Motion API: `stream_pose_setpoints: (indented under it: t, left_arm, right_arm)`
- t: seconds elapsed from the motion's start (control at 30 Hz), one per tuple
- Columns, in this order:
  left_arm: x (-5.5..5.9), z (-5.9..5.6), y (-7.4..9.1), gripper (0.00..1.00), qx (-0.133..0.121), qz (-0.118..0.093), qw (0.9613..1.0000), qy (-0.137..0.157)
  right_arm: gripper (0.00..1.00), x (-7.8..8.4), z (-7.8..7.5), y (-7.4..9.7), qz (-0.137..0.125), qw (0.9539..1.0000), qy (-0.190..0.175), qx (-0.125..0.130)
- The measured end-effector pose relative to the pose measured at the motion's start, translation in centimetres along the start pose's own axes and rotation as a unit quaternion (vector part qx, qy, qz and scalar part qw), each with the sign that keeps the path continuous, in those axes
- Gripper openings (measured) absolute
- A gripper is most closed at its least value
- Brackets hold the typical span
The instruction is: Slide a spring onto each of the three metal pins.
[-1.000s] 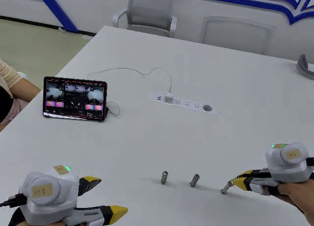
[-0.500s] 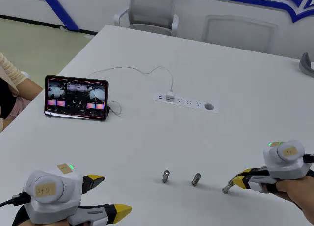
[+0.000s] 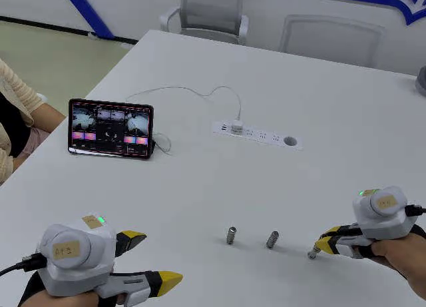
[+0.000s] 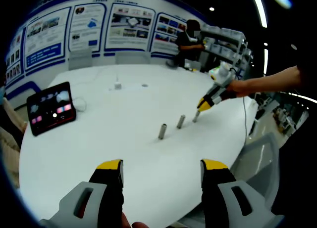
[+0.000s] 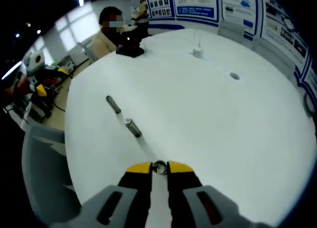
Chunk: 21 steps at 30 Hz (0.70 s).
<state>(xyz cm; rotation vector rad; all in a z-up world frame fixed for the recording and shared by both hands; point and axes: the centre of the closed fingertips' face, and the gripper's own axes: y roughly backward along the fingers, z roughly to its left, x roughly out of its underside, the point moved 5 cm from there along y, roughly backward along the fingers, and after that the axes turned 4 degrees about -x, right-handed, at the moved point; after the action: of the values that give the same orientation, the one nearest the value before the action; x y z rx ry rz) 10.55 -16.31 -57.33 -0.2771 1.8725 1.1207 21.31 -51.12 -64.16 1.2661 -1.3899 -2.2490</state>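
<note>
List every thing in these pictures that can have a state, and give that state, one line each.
left gripper: open, holding nothing.
right gripper: shut on the third pin.
first pin: upright, free, coils show on it.
second pin: upright, free, coils show on it.
third pin: tilted, gripped at the right gripper's tips.
tablet: propped up, screen lit.
power strip: one white plug in.

Tablet (image 3: 110,128): I see it propped, screen lit, far left.
Power strip (image 3: 256,134): mid-table, white cable (image 3: 166,88) plugged in.
Chairs (image 3: 213,10): beyond the far edge.
</note>
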Motion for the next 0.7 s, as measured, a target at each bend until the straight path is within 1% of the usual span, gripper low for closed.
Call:
stream_pose_setpoints:
  t: [0.4, 0.7]
  left_arm:
    - [0.0, 0.2, 0.0, 0.64, -0.003, 0.003, 1.0, -0.001]
    - [-0.3, 0.1, -0.1, 0.64, -0.001, 0.004, 1.0, -0.004]
  right_arm:
    - [0.13, 0.9, -0.2, -1.4, 0.014, 0.9999, 0.007, 0.001]
    - [0.14, 1.3, -0.1, -1.9, 0.014, 0.9999, -0.002, 0.001]
